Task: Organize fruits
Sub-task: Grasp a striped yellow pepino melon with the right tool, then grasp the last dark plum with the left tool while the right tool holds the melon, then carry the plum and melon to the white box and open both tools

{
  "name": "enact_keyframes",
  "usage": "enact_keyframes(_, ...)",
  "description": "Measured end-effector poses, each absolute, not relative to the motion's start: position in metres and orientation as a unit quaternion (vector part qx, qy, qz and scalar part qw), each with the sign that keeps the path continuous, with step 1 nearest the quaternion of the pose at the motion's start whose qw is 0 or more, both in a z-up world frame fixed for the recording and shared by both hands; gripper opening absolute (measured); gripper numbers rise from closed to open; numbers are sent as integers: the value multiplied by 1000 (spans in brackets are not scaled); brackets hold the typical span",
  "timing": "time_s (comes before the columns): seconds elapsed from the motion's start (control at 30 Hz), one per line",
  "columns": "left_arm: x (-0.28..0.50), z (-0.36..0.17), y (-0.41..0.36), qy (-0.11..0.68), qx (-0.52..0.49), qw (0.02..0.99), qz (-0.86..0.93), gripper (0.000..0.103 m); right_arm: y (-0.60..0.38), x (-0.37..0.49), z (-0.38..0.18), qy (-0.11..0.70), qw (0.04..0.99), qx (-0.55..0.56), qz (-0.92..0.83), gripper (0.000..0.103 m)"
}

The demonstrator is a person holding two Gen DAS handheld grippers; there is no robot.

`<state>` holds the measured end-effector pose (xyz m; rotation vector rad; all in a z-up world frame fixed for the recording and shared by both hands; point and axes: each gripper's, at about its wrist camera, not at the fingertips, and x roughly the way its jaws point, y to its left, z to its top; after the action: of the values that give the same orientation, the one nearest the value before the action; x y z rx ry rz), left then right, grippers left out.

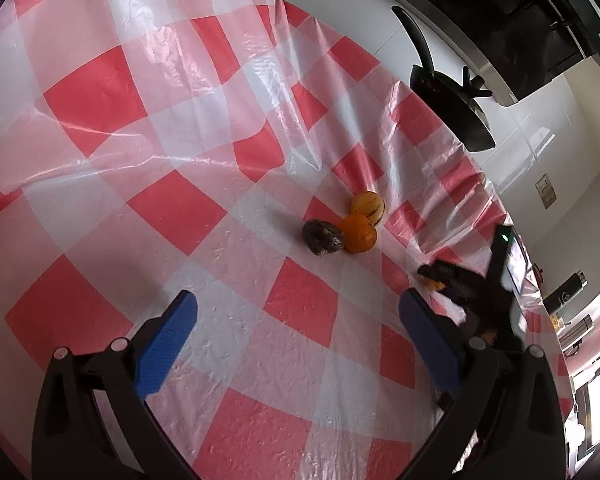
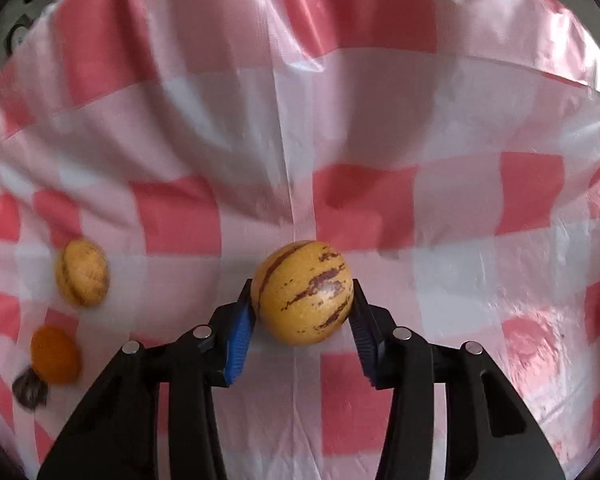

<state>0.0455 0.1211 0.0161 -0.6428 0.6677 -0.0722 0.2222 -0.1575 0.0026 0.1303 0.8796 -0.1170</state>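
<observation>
Right wrist view shows the right tongs pinching a yellow purple-streaked pepino melon between their blue pads, the fruit pressed on both sides and sitting just ahead of the jaws over the red-and-white checked tablecloth. Off to the left of these tongs lies a small cluster: a second pepino melon, an orange and a dark wrinkled fruit, too blurred to name. From the left wrist view, the left tongs stand spread and empty, with that same cluster well ahead of them. The sorting seems partly done: three fruits are gathered, and the held melon probably still has to join them. No basket or tray is visible. Nothing blocks the path; creases in the cloth could let a round fruit roll.
</observation>
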Motion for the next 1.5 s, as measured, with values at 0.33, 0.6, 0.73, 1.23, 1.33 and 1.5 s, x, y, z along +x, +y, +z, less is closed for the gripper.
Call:
enact_keyframes(0.33, 47, 17, 116, 328, -295, 897, -36, 101, -161, 108, 6, 387, 907, 165, 11, 45)
enact_keyframes(0.6, 58, 20, 98, 358, -250, 898, -46, 101, -187, 107, 3, 379, 893, 238, 43, 45)
enact_keyframes(0.73, 90, 20, 86, 387, -213, 897, -32, 101, -185, 108, 4, 377, 893, 242, 52, 45)
enact_keyframes(1.23, 144, 24, 43, 398, -79, 914, 1, 40, -185, 112, 1, 381, 891, 240, 58, 45)
enact_keyframes(1.33, 97, 38, 44, 354, -92, 931, -1, 40, -184, 112, 1, 381, 891, 239, 58, 45)
enact_keyframes(1.5, 22, 34, 58, 319, -167, 932, -44, 40, -184, 112, 1, 381, 891, 239, 57, 45)
